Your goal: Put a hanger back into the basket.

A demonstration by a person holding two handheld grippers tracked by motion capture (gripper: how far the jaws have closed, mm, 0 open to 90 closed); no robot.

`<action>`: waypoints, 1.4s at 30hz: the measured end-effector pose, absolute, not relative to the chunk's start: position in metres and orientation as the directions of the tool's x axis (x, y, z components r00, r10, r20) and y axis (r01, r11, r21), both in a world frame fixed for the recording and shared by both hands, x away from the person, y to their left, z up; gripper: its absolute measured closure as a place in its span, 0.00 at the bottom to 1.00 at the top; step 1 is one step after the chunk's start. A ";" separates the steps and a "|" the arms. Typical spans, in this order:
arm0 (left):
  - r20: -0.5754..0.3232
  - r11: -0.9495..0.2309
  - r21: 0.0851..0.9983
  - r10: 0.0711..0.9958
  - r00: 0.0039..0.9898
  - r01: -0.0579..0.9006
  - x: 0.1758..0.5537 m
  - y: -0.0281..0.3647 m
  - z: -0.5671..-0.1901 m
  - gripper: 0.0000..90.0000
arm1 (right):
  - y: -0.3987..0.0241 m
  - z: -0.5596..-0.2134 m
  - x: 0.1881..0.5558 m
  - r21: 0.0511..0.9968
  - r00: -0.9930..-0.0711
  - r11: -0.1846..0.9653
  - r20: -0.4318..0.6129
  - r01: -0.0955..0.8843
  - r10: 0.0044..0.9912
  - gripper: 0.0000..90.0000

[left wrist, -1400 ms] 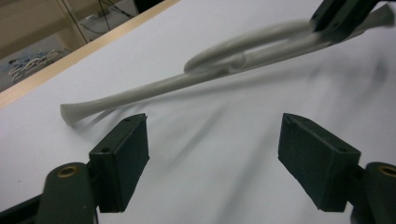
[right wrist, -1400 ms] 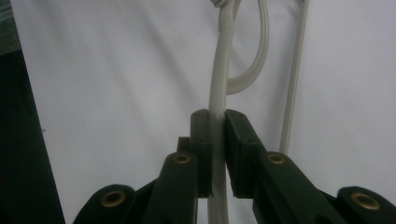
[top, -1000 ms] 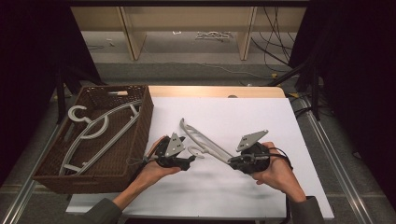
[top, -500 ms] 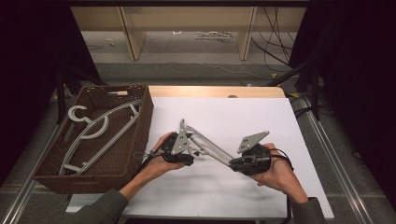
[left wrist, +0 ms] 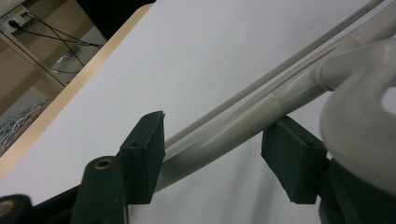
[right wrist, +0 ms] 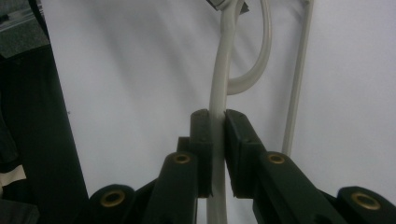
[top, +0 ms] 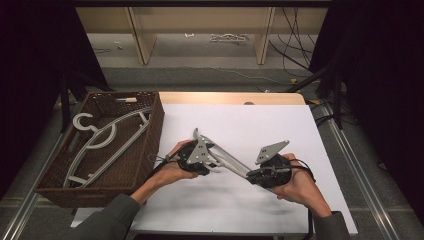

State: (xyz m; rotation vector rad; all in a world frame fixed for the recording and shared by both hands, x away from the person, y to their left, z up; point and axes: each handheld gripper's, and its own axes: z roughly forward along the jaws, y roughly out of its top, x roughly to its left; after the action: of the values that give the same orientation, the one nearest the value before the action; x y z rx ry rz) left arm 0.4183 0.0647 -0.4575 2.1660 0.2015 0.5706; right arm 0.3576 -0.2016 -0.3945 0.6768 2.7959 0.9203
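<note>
High view: the grey plastic clothes hanger (top: 225,159) lies slantwise above the white worktop's near middle, its long axis running from the right gripper (top: 252,175) up-left to the left gripper (top: 210,162). Right jaws are clamped tight on one arm of it. Left jaws have just been closing, straddling the other arm, the pads (left wrist: 144,154) not clearly pressing yet. A brown wicker basket (top: 150,145) sits at the left edge, nearer the left hand.

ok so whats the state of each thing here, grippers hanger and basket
right gripper: shut on the grey hanger, held above the white table
left gripper: jaws just been closing, hanger arm between them, a gap still at the right pad
wicker basket: holds another hanger lying flat
</note>
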 end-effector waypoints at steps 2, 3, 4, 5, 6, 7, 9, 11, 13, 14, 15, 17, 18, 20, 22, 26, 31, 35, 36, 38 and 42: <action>0.331 -0.625 0.778 0.315 0.890 -0.068 0.420 0.063 -0.457 0.48 | -0.201 -0.394 0.357 0.582 -0.892 0.719 0.027 0.381 0.451 0.92; 0.341 -0.634 0.769 0.298 0.891 -0.082 0.420 0.063 -0.456 0.50 | -0.202 -0.395 0.358 0.587 -0.894 0.717 0.026 0.375 0.447 0.92; 0.334 -0.633 0.770 0.294 0.895 -0.080 0.420 0.062 -0.456 0.51 | -0.203 -0.394 0.358 0.587 -0.895 0.717 0.028 0.375 0.445 0.92; 0.359 -0.666 0.739 0.260 0.896 -0.102 0.421 0.062 -0.454 0.53 | -0.204 -0.394 0.358 0.582 -0.899 0.724 0.026 0.370 0.438 0.92; 0.376 -0.678 0.726 0.244 0.894 -0.120 0.421 0.061 -0.454 0.56 | -0.204 -0.393 0.358 0.581 -0.897 0.725 0.022 0.371 0.442 0.92; 0.387 -0.699 0.702 0.210 0.898 -0.138 0.421 0.060 -0.452 0.58 | -0.204 -0.394 0.358 0.582 -0.901 0.728 0.018 0.362 0.434 0.91; 0.407 -0.709 0.685 0.182 0.895 -0.167 0.420 0.060 -0.451 0.62 | -0.204 -0.393 0.358 0.590 -0.904 0.726 0.012 0.352 0.428 0.91; 0.427 -0.722 0.665 0.158 0.890 -0.191 0.420 0.059 -0.449 0.65 | -0.204 -0.391 0.358 0.592 -0.907 0.731 0.000 0.340 0.421 0.91; 0.446 -0.732 0.647 0.136 0.885 -0.214 0.418 0.058 -0.446 0.68 | -0.206 -0.389 0.358 0.598 -0.902 0.727 -0.017 0.337 0.432 0.91; 0.453 -0.739 0.634 0.117 0.884 -0.227 0.418 0.057 -0.444 0.70 | -0.208 -0.387 0.358 0.598 -0.901 0.731 -0.033 0.328 0.432 0.91; 0.464 -0.739 0.629 0.106 0.880 -0.243 0.417 0.056 -0.442 0.72 | -0.210 -0.386 0.358 0.602 -0.897 0.729 -0.046 0.326 0.439 0.91; 0.485 -0.750 0.606 0.087 0.870 -0.264 0.415 0.054 -0.437 0.74 | -0.213 -0.383 0.359 0.610 -0.891 0.724 -0.061 0.323 0.449 0.90; 0.490 -0.748 0.606 0.084 0.868 -0.270 0.415 0.053 -0.435 0.76 | -0.214 -0.382 0.359 0.618 -0.884 0.718 -0.077 0.321 0.462 0.89; 0.484 -0.751 0.599 0.063 0.873 -0.278 0.416 0.053 -0.427 0.78 | -0.216 -0.380 0.360 0.632 -0.862 0.700 -0.098 0.333 0.498 0.86; 0.494 -0.756 0.587 0.051 0.868 -0.290 0.415 0.051 -0.425 0.81 | -0.218 -0.379 0.362 0.650 -0.840 0.688 -0.138 0.322 0.524 0.84; 0.492 -0.758 0.592 0.069 0.868 -0.275 0.415 0.050 -0.416 0.84 | -0.223 -0.371 0.364 0.700 -0.785 0.628 -0.157 0.339 0.599 0.73; 0.383 -0.721 0.670 0.136 0.914 -0.174 0.415 0.052 -0.396 0.89 | -0.227 -0.362 0.365 0.771 -0.705 0.543 -0.180 0.332 0.686 0.57; 0.402 -0.746 0.645 0.145 0.904 -0.167 0.417 0.057 -0.392 0.89 | -0.227 -0.358 0.365 0.802 -0.679 0.498 -0.166 0.329 0.715 0.51; 0.393 -0.747 0.647 0.156 0.906 -0.153 0.417 0.058 -0.391 0.89 | -0.227 -0.357 0.364 0.807 -0.674 0.490 -0.162 0.330 0.721 0.51; 0.371 -0.741 0.660 0.177 0.912 -0.125 0.418 0.059 -0.390 0.89 | -0.228 -0.356 0.364 0.812 -0.669 0.480 -0.155 0.333 0.727 0.49; 0.328 -0.733 0.677 0.220 0.919 -0.066 0.421 0.063 -0.386 0.89 | -0.226 -0.356 0.362 0.809 -0.677 0.477 -0.139 0.342 0.722 0.48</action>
State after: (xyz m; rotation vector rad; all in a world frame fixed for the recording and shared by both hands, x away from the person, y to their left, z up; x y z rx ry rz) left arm 0.4213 0.0625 -0.3857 2.3426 0.1096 0.5076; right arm 0.3622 -0.2256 -0.3562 0.8829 2.2596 1.0864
